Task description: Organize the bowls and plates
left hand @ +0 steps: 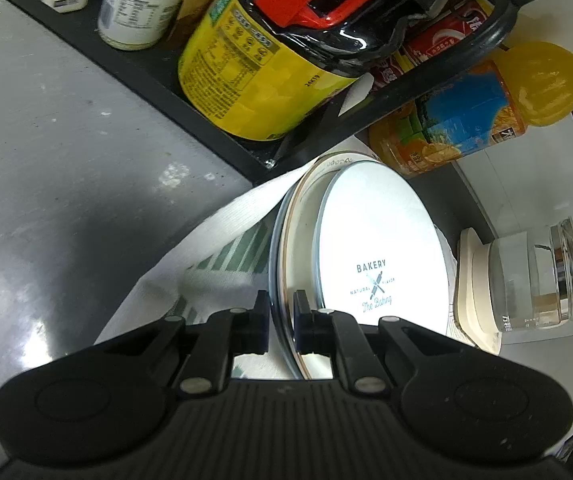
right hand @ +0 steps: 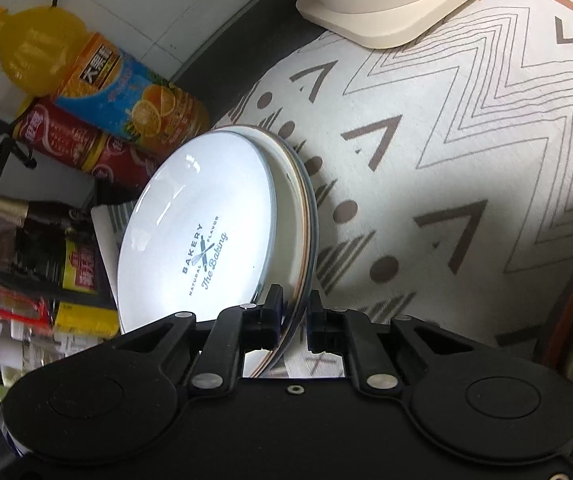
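Left gripper (left hand: 280,322) clamped narrow on rim of plate stack (left hand: 378,248); right gripper (right hand: 295,318) likewise pinched the opposite rim. Held plates ahead of both claws, above patterned cloth (right hand: 466,168). Beyond stood orange juice bottle (left hand: 486,112), glass kettle (left hand: 534,280).

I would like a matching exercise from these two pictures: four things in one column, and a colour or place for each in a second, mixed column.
Things:
1. plate
2. juice bottle
3. glass kettle
4. cloth

Descriptions:
A. zigzag pattern
B. on a cream base
C. held at the rim by both grippers
D. orange, blue label

Pairs: 1-C, 2-D, 3-B, 4-A
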The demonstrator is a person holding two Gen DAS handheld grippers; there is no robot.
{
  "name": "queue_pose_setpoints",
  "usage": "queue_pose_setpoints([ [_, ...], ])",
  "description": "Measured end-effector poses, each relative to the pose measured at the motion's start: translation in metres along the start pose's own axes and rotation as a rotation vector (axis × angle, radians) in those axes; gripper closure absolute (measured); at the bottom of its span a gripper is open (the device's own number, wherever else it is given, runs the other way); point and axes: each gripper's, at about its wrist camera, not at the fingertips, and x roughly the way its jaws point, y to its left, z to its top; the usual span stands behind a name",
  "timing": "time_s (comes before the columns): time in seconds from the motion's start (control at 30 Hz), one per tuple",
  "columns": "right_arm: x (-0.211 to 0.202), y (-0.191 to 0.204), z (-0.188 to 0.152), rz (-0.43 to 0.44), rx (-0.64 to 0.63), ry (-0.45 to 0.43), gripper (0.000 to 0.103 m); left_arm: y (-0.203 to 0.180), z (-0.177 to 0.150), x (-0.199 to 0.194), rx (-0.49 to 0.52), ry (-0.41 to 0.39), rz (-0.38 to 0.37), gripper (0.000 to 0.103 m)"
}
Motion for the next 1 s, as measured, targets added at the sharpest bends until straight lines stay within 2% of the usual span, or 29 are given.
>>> queue_pose_setpoints([
  [0.3, -0.008, 0.003, -0.020, -0.034, -0.089, 0.027, 0.090, 0.015, -0.015, -0.021, -0.008, -0.030, 0.010, 0.095],
  [0.63, -0.015, 0.006, -0.045, -0.026, -0.157, 0.064, 0.088, 0.025, -0.038, -0.044, -0.027, -0.068, 0.026, 0.097],
  [0.73, -0.018, 0.005, -0.051, -0.023, -0.167, 0.074, 0.088, 0.025, -0.044, -0.050, -0.031, -0.078, 0.021, 0.100],
  [1.0, -0.025, 0.005, -0.067, -0.015, -0.164, 0.095, 0.088, 0.032, -0.055, -0.062, -0.043, -0.099, 0.039, 0.100],
])
